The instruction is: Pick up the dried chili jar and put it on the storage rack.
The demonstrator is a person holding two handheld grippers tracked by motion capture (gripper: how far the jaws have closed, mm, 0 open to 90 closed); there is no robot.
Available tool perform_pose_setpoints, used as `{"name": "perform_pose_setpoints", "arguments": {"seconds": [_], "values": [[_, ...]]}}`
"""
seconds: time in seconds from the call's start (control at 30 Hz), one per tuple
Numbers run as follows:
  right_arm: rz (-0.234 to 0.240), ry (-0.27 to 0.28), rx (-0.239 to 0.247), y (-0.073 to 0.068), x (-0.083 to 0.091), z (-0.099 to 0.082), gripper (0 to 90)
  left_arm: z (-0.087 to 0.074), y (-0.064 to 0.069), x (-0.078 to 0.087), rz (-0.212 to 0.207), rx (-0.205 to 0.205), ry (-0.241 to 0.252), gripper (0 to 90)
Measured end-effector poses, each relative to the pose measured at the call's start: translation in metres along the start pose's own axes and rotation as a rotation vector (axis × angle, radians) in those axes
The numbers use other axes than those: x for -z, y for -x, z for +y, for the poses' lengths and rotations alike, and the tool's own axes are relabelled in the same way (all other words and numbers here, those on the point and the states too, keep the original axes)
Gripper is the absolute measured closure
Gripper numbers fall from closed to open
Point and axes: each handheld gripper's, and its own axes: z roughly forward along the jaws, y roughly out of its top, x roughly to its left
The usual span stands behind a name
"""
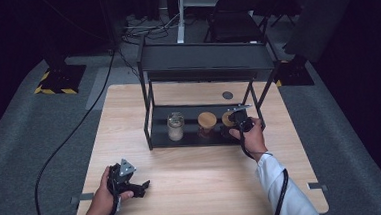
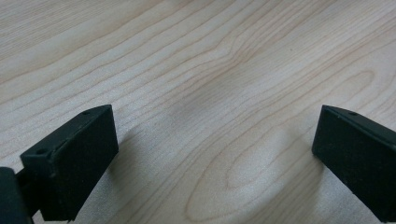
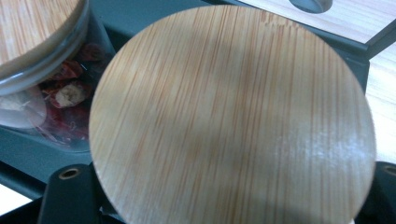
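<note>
At centre right, the right gripper (image 1: 239, 118) clamped a bamboo-lidded jar (image 3: 232, 116) on the black rack (image 1: 152, 121). A careless pull risked knocking the neighbouring jar (image 1: 207, 122). At lower left, the left gripper (image 1: 133, 183) rested wide open, holding nothing.

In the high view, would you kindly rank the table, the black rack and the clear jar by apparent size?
1. Table, largest by far.
2. Rack, standing on the table, narrower than it.
3. Clear jar, on the rack's lower shelf, smallest.
The gaps are wide, so nearness to the camera does not change the order.

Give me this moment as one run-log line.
right gripper: shut on bamboo-lid jar, rack bottom shelf | left gripper: open, empty, over table
</note>
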Motion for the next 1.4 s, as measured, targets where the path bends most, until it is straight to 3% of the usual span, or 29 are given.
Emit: {"name": "perform_pose_setpoints", "arguments": {"seconds": [0.1, 0.47, 0.67, 0.87, 1.4], "values": [[0.008, -0.006, -0.011, -0.0004, 0.0001, -0.0001, 23.6, 0.0, 0.0, 0.0, 0.0, 0.0, 0.0, 0.0], [-0.039, -0.005, 0.012, -0.0035, 0.0042, 0.0046, 12.1, 0.0, 0.0, 0.0, 0.0, 0.0, 0.0, 0.0], [-0.06, -0.016, 0.054, -0.006, 0.004, 0.0052, 4.4, 0.0, 0.0, 0.0, 0.0, 0.0, 0.0, 0.0], [-0.057, -0.019, 0.093, -0.0085, 0.0051, 0.0055, 4.1, 0.0, 0.0, 0.0, 0.0, 0.0, 0.0, 0.0], [-0.061, 0.01, 0.12, -0.0068, 0.0093, 0.0047, 4.0, 0.0, -0.0001, 0.0, 0.0, -0.001, 0.0, 0.0]]}}
